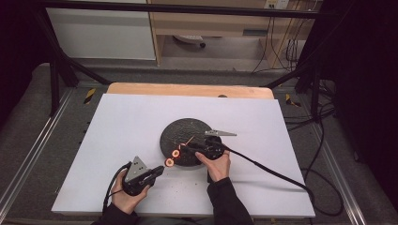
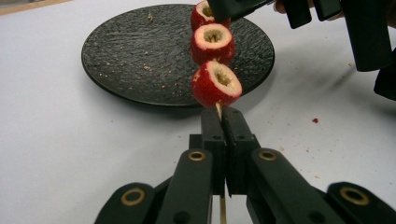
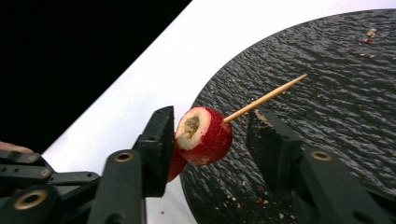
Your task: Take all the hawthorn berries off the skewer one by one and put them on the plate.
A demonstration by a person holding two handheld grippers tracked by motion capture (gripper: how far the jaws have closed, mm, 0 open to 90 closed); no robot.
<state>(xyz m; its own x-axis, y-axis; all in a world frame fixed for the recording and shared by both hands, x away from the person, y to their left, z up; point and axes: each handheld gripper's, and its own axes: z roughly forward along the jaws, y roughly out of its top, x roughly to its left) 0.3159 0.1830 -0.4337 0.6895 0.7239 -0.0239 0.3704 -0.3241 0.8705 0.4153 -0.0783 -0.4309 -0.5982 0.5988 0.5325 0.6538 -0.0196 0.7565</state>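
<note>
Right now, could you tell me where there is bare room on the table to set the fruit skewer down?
The white tabletop is bare left of the black plate, and also right of it up to the right gripper's cable. The plate's far half is free too. It is crowded at the plate's near edge, where the left gripper, right gripper and skewer meet.

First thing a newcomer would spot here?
The red cored fruits threaded in a row on a thin wooden skewer, held above the near edge of the black plate. The left gripper pinches the skewer's bare end, while the right gripper straddles the farthest fruit, fingers not clearly pressing it.
</note>
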